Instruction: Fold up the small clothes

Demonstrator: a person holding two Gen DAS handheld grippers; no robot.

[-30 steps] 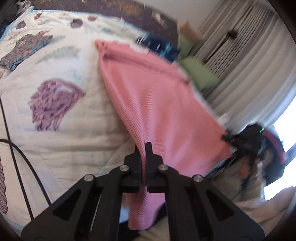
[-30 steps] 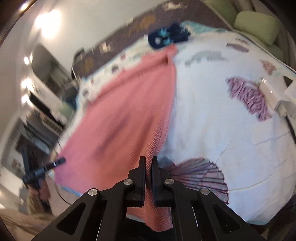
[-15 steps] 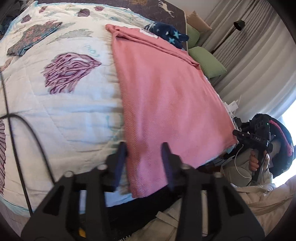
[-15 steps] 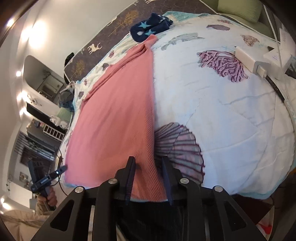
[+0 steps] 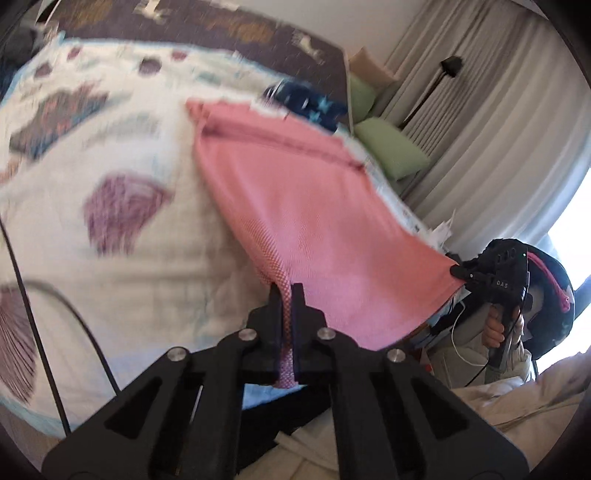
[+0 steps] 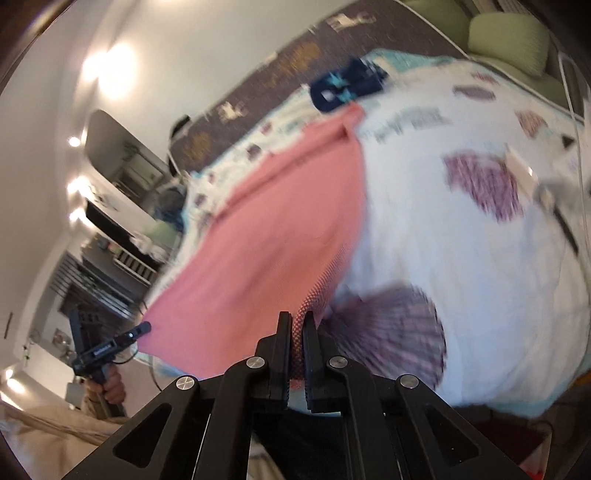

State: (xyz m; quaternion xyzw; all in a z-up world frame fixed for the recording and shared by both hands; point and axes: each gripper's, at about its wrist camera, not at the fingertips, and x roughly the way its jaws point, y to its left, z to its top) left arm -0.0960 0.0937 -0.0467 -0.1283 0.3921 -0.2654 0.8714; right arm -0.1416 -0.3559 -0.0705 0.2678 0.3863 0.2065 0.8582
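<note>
A pink knit garment (image 5: 314, 206) is stretched over the white shell-print bedspread (image 5: 110, 258), its far end near the headboard. My left gripper (image 5: 287, 291) is shut on its near left corner, lifted off the bed. My right gripper (image 6: 297, 320) is shut on the near right corner of the same garment (image 6: 266, 258). Each view shows the other gripper at the opposite corner: the right one (image 5: 461, 273) and the left one (image 6: 142, 328). The near edge is held taut between them.
A navy star-print garment (image 5: 310, 107) lies past the pink one by the dark headboard (image 5: 221, 26). A patterned folded piece (image 5: 51, 122) lies far left. Green pillows (image 5: 391, 151) and curtains stand on the right. A white charger and cable (image 6: 524, 173) lie on the bedspread.
Half a second ago both grippers were open over the near edge of the flat garment. Both have now shut on its corners and lifted them; the views are blurred by motion.
</note>
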